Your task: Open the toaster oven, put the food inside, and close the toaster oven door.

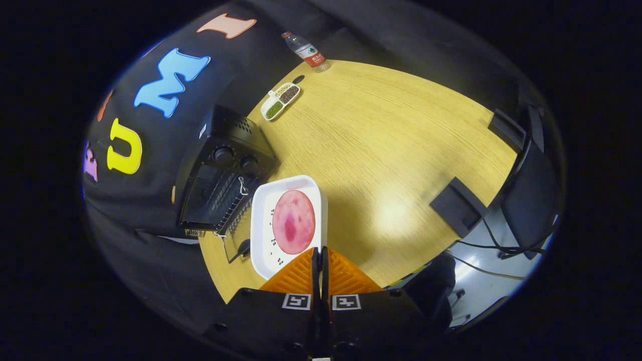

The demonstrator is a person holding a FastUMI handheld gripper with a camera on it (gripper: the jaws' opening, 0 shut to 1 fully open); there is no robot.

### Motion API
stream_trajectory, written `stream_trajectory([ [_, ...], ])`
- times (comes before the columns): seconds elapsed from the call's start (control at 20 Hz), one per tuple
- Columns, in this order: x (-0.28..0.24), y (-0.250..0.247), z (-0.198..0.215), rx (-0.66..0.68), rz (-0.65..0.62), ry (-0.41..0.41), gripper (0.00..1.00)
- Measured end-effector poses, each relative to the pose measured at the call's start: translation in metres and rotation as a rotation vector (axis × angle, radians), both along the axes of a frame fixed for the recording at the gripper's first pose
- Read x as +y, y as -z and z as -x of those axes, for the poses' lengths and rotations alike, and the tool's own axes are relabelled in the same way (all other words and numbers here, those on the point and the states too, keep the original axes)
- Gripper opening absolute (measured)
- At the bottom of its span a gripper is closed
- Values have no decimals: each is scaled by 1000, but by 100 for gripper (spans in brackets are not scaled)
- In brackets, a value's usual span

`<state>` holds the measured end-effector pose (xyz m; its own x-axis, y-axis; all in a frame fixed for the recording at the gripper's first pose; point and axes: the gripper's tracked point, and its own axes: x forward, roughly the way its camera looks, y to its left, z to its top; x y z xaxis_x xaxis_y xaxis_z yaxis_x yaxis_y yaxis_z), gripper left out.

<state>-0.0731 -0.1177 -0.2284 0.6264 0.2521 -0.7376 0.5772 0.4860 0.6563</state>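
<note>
Gripper view. Gripper (319, 253): fingers pressed together on the near rim of the tray (261, 220), holding it. Tray: white, square, smooth, rounded corners; carries the food (294, 221), a flat pink-red disc, just ahead of the fingers. Toaster oven (220, 173): black metal box, two knobs, door (235, 235) folded down, glass; lies ahead-left of the tray, at the wood-grain table's (391, 150) left edge.

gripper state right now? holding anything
gripper: closed on the near rim of the white tray carrying the round pink food.
</note>
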Motion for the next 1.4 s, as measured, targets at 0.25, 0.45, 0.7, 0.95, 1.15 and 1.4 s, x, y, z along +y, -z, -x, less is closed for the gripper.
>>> stream_trajectory([
  [0.25, 46, -23, 3, -50, -43, 30, 2],
  [0.45, 75, -37, -3, -66, -65, 27, 2],
  [0.7, 107, -56, -41, -113, -89, -5, 2],
  [0.95, 136, -59, -86, -126, -106, -54, 2],
  [1.15, 145, -51, -118, -112, -118, -56, 2],
  [1.4, 153, -32, -159, -75, -152, -41, 2],
])
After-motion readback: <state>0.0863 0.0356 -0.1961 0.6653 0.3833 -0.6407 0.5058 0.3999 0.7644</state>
